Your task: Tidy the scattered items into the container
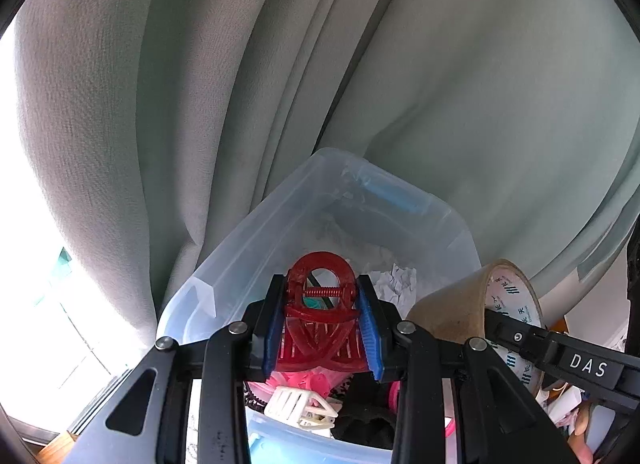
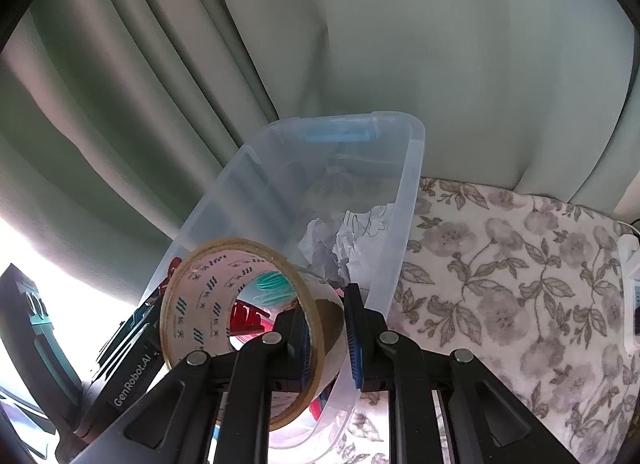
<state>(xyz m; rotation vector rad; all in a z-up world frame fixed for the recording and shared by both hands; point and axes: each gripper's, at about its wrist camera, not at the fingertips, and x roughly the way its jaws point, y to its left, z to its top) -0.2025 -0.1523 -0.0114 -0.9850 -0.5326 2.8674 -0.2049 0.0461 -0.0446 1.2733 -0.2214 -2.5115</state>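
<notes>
We tilted both tongs down over the clear bin (image 1: 256, 223), left tongs (image 1: 322, 328) clenched on the red hair claw (image 1: 320, 316), right tongs (image 2: 328, 334) gripping the "GenRobot.AI"-flanked tape roll (image 2: 208, 304).

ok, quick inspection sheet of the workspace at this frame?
Surface: floral cloth under and right of the bin.
Job's things: clear plastic bin; red hair claw and brown tape roll both held over its near end.
Clutter: already in the bin are crumpled paper, a white clip, and pink and black items.
Grippers: left gripper shut on the claw; right gripper holds the tape roll's wall between its pads.
Cables: possibly one at the far right edge beside a white device; too small to tell.
Surroundings: grey-green curtain behind; bright window at left.
</notes>
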